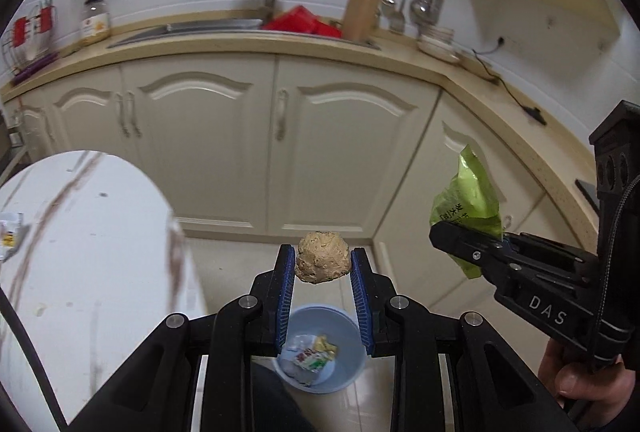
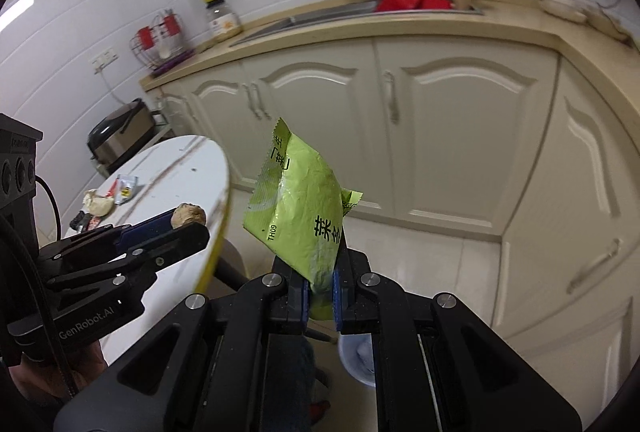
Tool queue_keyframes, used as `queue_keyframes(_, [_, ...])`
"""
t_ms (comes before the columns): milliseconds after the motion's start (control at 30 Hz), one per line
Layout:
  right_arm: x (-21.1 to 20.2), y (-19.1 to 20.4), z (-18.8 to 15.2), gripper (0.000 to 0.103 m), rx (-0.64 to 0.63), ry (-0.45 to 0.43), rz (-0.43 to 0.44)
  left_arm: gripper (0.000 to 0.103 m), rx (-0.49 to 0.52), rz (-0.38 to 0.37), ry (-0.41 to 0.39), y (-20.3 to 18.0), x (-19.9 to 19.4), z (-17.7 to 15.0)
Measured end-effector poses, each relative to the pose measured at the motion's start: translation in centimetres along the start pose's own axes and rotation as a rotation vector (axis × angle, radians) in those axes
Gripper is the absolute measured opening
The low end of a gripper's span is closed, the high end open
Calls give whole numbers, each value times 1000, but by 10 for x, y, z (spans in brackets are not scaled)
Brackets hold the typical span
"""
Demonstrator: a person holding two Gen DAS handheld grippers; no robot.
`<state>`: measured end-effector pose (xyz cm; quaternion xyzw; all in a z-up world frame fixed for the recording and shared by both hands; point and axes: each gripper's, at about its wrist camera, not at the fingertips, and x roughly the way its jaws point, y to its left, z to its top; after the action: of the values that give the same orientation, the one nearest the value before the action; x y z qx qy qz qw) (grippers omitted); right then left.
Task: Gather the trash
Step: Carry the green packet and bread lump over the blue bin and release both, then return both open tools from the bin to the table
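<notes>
Both grip trash: left gripper (image 1: 323,262) pinches a beige lump (image 1: 323,262), right gripper (image 2: 320,296) a green wrapper (image 2: 298,208)

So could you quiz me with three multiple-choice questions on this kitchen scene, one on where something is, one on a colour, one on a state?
1. Where is the light blue bin?
A. On the floor below the left gripper
B. On the round white table
C. In the sink

2. What colour is the snack wrapper in the right gripper?
A. Red
B. Green
C. Silver

3. How does the left gripper stand with the crumpled brown paper ball?
A. Open, nothing between its fingers
B. Closed on the ball
C. Resting on the table

Answers: 1 A, the bin shows on the floor tiles between the left fingers. 2 B, the wrapper is lime green with dark print. 3 B, both blue pads press the ball's sides.
</notes>
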<state>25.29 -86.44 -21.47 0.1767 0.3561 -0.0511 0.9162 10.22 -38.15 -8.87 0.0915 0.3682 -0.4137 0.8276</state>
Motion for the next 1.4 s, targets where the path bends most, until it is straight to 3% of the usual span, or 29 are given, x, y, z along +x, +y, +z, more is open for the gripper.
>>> queue_keyframes(267, [13, -63, -29, 9, 95, 63, -48, 24, 17, -13, 115, -8, 85, 6])
queue_keyframes(867, [155, -154, -116, 9, 314, 369, 3, 25, 9, 17, 423, 4, 297, 9])
queue_keyframes(933, [165, -159, -123, 9, 331, 388, 14, 30, 12, 23, 442, 5, 314, 9])
queue_keyframes(967, [171, -161, -126, 13, 340, 400, 27, 45, 15, 28, 454, 5, 322, 9])
queue_keyframes(1000, [175, -163, -128, 15, 347, 409, 33, 66, 16, 39, 462, 5, 325, 9])
queue_keyframes(1033, [180, -165, -130, 18, 358, 416, 30, 74, 13, 50, 456, 6, 330, 10])
queue_keyframes(1100, [185, -170, -134, 36, 380, 421, 41, 84, 16, 64, 444, 8, 333, 11])
queue_keyframes(1133, [186, -171, -136, 61, 386, 420, 44, 88, 12, 69, 449, 9, 333, 10])
queue_keyframes(1167, [185, -173, -137, 76, 394, 414, 37, 91, 11, 83, 457, 9, 336, 10])
queue_keyframes(1233, [186, -177, -140, 77, 409, 408, 35, 91, 15, 112, 459, 8, 340, 10])
queue_keyframes(1333, [185, -181, -143, 102, 422, 412, 11, 92, 10, 113, 446, 4, 341, 8])
queue_keyframes(1400, [183, -184, -145, 103, 443, 412, -4, 92, 19, 124, 433, 0, 338, 7])
